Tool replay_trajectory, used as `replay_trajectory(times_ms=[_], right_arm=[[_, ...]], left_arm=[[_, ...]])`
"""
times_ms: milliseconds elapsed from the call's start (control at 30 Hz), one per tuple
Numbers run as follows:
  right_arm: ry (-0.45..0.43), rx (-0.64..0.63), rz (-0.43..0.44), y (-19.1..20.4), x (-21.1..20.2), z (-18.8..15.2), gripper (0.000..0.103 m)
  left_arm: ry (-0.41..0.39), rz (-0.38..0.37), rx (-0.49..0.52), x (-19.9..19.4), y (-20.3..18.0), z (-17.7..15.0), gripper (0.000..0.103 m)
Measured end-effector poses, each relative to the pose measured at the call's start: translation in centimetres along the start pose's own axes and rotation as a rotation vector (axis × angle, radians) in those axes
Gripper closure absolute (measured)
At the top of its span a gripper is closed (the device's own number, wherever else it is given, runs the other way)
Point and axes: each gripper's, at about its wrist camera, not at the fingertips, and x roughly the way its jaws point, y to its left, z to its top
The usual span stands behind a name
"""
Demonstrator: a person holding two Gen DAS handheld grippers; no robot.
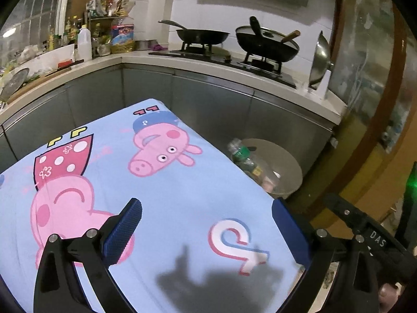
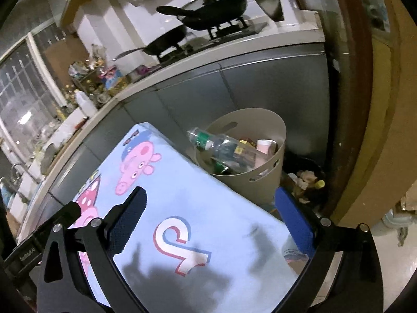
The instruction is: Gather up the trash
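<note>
left gripper [image 1: 206, 234] spread wide, empty | right gripper [image 2: 211, 221] likewise, empty | cartoon tablecloth [image 1: 182, 182] bare | waste bin [image 2: 271, 127] holds clear bottle [image 2: 221, 143] | keep clear of bin rim.

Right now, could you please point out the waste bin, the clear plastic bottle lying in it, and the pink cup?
waste bin [image 2: 263, 177]: right wrist view, on its beige outer wall below the rim.
clear plastic bottle [image 2: 221, 143]: right wrist view, on its transparent body.
pink cup [image 2: 263, 146]: right wrist view, on its side near the rim.
</note>
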Motion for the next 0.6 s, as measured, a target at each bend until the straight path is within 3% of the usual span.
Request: replay_trajectory(times_ms=[200, 367, 600], right_arm=[[0.013, -0.018, -0.09, 2.0, 0.4, -0.1, 0.006], [-0.026, -0.025, -0.106, 3.6, -0.3, -0.1, 0.005], [-0.258, -0.102, -0.096, 6.0, -4.2, -0.7, 0.005]], left_arm=[[-0.03, -0.022, -0.007, 1.0, 2.1, 1.3, 0.004], [-0.093, 0.054, 0.039, 0.1, 2.7, 1.9, 0.004], [-0.135, 0.091, 0.008, -2.4, 3.8, 1.5, 0.004]])
